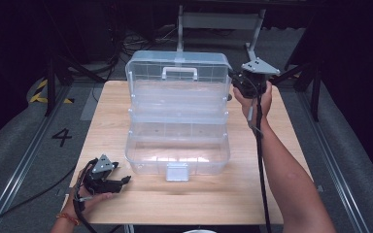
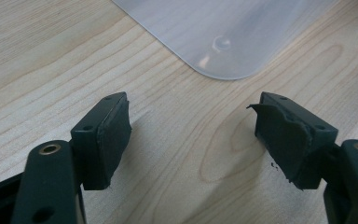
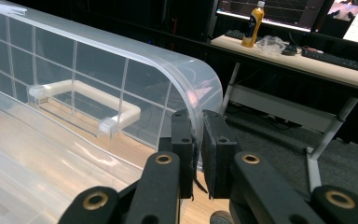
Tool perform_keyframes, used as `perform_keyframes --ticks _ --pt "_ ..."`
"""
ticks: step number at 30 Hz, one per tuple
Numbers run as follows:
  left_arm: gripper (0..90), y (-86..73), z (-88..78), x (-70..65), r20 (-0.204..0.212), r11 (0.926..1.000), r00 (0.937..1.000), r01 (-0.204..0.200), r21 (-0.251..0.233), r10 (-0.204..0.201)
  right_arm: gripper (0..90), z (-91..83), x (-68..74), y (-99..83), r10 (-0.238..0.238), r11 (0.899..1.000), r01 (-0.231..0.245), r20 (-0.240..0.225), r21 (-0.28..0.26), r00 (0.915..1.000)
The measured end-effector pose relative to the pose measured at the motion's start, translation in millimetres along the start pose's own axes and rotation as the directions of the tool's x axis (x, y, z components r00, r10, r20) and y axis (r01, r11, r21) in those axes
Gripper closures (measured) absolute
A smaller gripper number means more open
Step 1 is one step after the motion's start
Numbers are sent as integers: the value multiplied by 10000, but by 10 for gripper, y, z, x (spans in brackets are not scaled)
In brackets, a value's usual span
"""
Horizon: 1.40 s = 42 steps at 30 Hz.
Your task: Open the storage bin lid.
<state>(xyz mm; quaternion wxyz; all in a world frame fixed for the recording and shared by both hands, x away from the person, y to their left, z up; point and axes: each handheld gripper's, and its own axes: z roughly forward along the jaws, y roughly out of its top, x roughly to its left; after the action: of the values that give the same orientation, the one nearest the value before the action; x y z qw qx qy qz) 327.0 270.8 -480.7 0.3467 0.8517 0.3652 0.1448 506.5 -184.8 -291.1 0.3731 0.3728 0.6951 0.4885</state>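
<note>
- Jaws of our right gripper (image 3: 196, 154) are pinched on the edge of the clear lid (image 3: 121, 74), at its rounded right corner; the thin plastic wall sits between the two black pads.
- Our right gripper (image 1: 249, 81) is at the far right of the clear plastic toolbox (image 1: 177, 145), which stands open in the middle of the wooden table (image 1: 199, 204).
- We see the lid standing upright behind the box, its white handle (image 3: 81, 95) facing us.
- Our left gripper (image 2: 193, 135) has its jaws spread apart with nothing between them, just bare wood below.
- Our left gripper (image 1: 108, 180) rests low at the near left, close to the toolbox's front left corner (image 2: 223, 70) but apart from it.
- We see a white latch (image 1: 177, 172) at the front of the box.
</note>
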Motion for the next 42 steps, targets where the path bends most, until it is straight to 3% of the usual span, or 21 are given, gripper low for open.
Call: perform_keyframes --ticks 42 --pt "269 -2 4 -4 -42 10000 10000 43 -47 -43 833 534 -225 -5 300 9951 -281 -195 947 9994"
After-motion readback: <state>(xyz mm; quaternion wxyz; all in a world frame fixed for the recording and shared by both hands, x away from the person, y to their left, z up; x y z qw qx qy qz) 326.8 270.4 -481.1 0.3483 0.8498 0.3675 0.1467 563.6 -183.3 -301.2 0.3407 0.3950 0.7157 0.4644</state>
